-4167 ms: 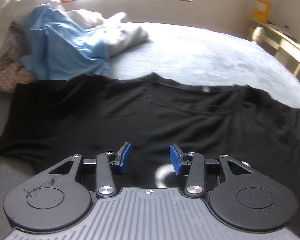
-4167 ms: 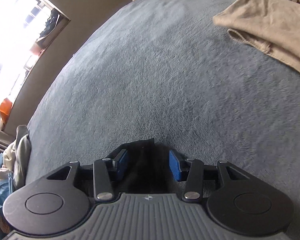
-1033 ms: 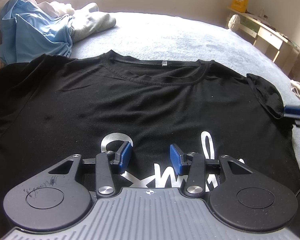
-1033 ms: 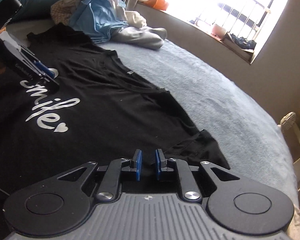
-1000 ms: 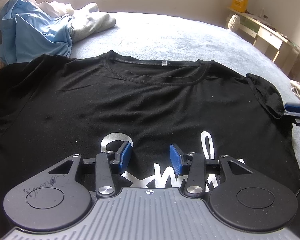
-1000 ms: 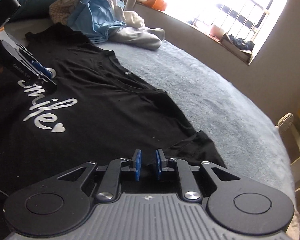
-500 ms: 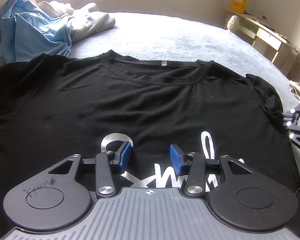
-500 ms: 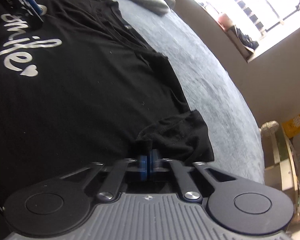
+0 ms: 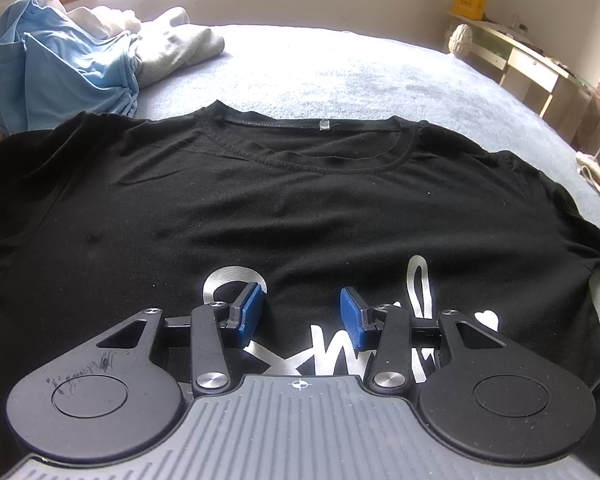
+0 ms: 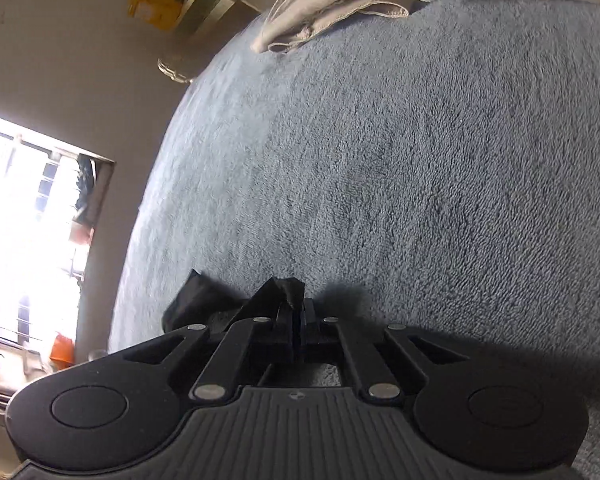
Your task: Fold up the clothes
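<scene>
Under your left tongs (image 9: 302, 314), spread wide, the black T-shirt (image 9: 292, 200) lies flat on the grey bed (image 9: 360, 76), its white lettering half hidden by them. Your right tongs (image 10: 294, 312) pinch a dark fold of sleeve (image 10: 276, 292). Beyond, crumpled clothes (image 9: 72, 60) lie heaped.
</scene>
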